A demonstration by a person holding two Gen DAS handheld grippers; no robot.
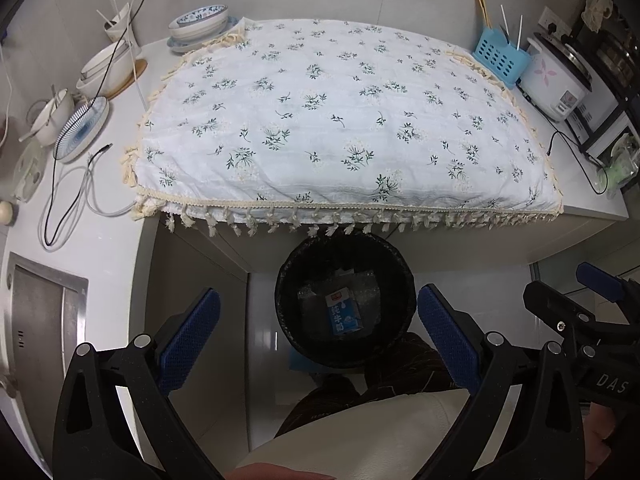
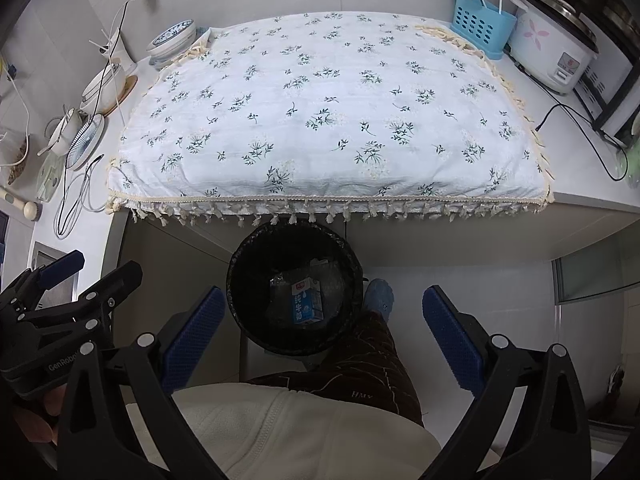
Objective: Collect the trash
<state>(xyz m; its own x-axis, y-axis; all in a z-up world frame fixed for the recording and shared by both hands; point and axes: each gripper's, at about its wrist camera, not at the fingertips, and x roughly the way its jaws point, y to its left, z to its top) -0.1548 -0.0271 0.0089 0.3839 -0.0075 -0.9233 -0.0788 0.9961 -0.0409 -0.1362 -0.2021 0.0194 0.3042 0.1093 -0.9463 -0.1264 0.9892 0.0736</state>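
My left gripper [image 1: 318, 336]: blue pads spread wide, nothing between them. My right gripper [image 2: 324, 334]: likewise spread, nothing held. Both hang side by side above the black-lined bin [image 1: 288, 276], which stands on the floor, tucked partly beneath the counter's front edge.

Milk carton [image 1: 343, 314]: lying inside the bin on crumpled clear plastic.

Floral cloth [image 1: 344, 120]: bare of trash, tasselled hem overhanging the bin's far rim. Open floor lies right of the bin.

Left view only: steel sink [image 1: 44, 312] at the counter's left end. Right view only: my blue shoe [image 2: 379, 295] just beside the bin.
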